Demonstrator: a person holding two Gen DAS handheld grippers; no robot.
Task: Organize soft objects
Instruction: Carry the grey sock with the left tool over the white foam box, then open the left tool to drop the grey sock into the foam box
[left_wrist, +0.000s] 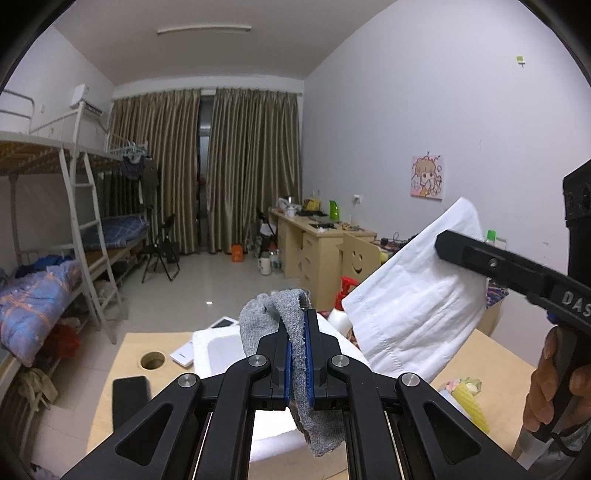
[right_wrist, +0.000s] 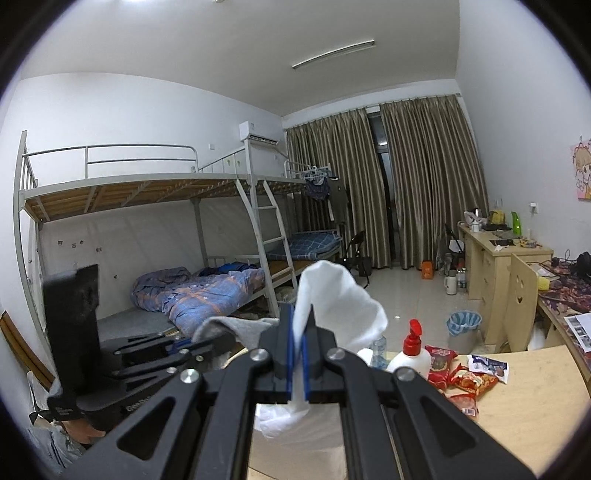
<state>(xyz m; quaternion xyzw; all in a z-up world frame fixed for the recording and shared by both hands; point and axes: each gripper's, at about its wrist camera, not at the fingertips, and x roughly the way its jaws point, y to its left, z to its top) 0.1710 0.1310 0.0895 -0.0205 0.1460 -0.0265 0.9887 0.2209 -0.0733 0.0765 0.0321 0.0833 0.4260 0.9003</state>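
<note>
My left gripper (left_wrist: 298, 325) is shut on a grey knitted cloth (left_wrist: 291, 317), held up above the wooden table (left_wrist: 125, 354); the cloth droops over both sides of the jaws. My right gripper (right_wrist: 298, 325) is shut on a white cloth (right_wrist: 340, 299), also held in the air. In the left wrist view the white cloth (left_wrist: 413, 306) hangs at the right under the right gripper (left_wrist: 443, 245). In the right wrist view the left gripper (right_wrist: 221, 339) shows at lower left with the grey cloth (right_wrist: 243, 328).
A white foam box (left_wrist: 221, 350) lies on the table below the left gripper. A dark phone (left_wrist: 131, 391) and a round hole (left_wrist: 152, 360) are at the table's left. A pump bottle (right_wrist: 410, 354) and snack packets (right_wrist: 461, 373) lie at its right. Bunk beds (right_wrist: 184, 229) stand beyond.
</note>
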